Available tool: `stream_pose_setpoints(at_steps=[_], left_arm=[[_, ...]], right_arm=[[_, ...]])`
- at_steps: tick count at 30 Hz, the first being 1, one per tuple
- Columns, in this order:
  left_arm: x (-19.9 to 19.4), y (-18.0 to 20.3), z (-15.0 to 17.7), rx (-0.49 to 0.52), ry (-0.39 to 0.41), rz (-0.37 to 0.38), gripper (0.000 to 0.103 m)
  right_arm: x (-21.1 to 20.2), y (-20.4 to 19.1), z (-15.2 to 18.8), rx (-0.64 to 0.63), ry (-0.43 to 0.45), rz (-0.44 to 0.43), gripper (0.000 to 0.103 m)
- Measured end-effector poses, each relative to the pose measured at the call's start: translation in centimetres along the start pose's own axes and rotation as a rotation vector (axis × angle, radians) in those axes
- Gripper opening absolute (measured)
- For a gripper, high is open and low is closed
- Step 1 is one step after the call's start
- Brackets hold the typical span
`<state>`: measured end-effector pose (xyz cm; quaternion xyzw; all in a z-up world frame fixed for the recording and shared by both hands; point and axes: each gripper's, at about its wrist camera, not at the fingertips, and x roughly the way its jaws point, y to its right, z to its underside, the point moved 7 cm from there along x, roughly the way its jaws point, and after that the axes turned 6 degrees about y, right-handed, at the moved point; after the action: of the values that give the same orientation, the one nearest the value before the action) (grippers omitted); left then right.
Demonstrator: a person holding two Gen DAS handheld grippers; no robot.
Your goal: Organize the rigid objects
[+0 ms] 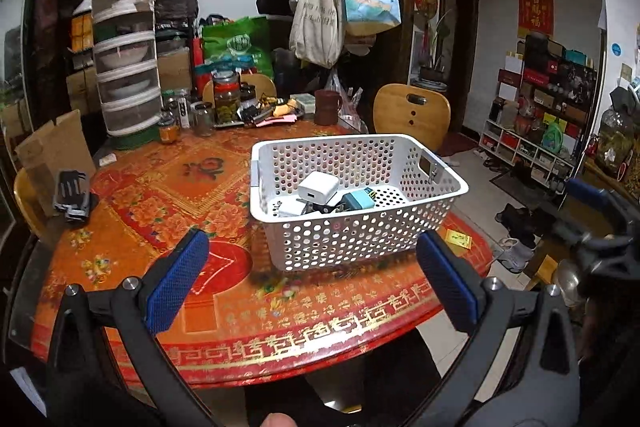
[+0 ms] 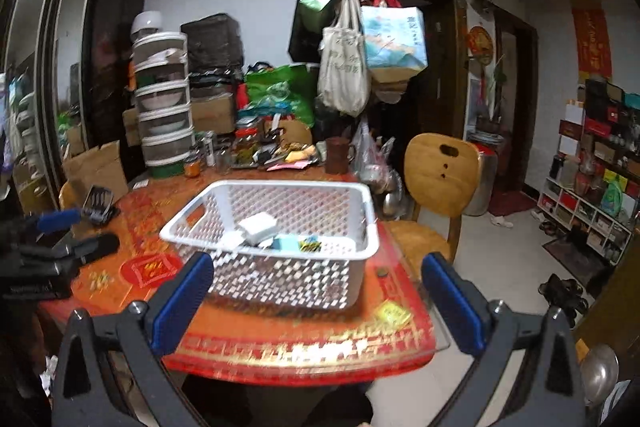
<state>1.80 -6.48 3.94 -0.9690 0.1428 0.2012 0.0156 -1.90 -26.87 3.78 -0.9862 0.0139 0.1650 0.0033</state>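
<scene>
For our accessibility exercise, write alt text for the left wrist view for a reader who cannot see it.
A white perforated basket holding a white charger and other small items sits on a round table with a red floral cloth. The left gripper hangs before it, jaws open and empty. Jars, bags and a wooden chair stand behind.

White perforated plastic basket (image 1: 360, 227), rectangular, upright, open top, cut-out handle in short end wall, resting on red-and-orange patterned bench (image 1: 168, 195), toward near right part. Inside, clustered at left on basket floor: white cube charger (image 1: 317, 187) tilted with port facing viewer, resting on other items; second white block (image 1: 290, 207) beneath, at left; teal box (image 1: 357, 201) lying at right of charger. Dark small item between them, unclear.
</scene>
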Motion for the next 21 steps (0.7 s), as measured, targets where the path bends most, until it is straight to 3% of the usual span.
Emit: stream_pose_setpoints(at_steps=[5,21], left_arm=[[-1.0,-0.7,1.1,-0.003,-0.016,-0.054,0.102],[2.9,-0.3,2.6,-0.063,-0.121,-0.066,0.102]], right_arm=[[0.9,-0.8,2.3,0.032,-0.098,-0.046,0.103],[2.6,0.1,3.0,0.041,-0.138,-0.038,0.103]])
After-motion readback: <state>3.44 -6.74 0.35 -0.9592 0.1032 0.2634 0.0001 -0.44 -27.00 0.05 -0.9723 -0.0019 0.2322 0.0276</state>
